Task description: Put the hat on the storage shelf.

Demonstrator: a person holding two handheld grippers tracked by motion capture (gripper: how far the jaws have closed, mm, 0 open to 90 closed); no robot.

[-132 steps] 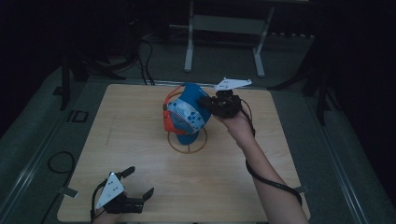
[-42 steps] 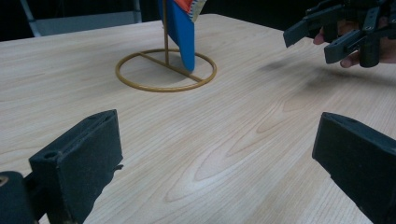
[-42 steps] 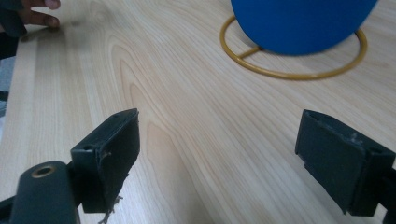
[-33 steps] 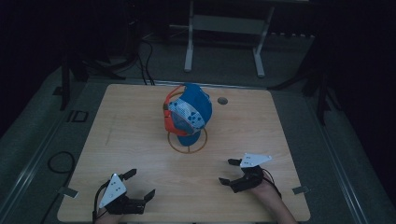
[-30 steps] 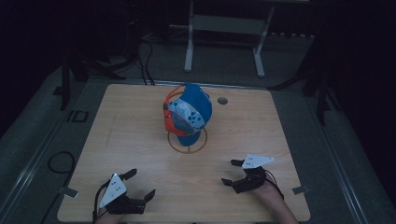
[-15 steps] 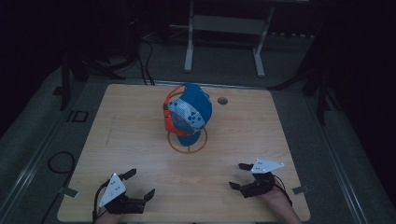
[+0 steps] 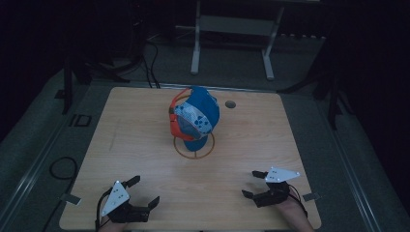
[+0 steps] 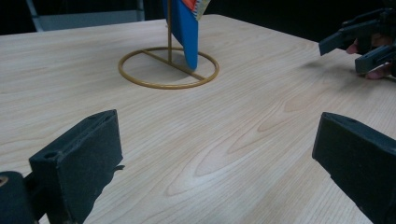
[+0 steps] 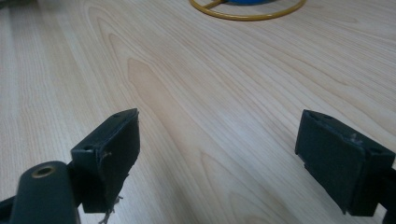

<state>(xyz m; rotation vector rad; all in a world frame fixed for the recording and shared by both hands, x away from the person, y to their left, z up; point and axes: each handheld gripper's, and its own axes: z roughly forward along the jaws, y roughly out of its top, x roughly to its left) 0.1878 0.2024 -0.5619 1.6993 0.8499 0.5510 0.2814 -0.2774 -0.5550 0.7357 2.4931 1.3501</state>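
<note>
1. my left tongs: jaws spread wide, holding nothing, low over the wooden table at its near edge.
2. my right tongs: jaws likewise wide and empty, at the near edge, well apart from the left pair.
3. blue cap: hung on a stand, ahead of both tongs and between them; orange parts, perhaps a second cap, the light is dim.
4. brass ring base: flat on the table beneath the cap.

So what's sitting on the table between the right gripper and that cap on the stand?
Nothing: in the high view, bare wood runs from the right gripper to the cap on its stand.
</note>
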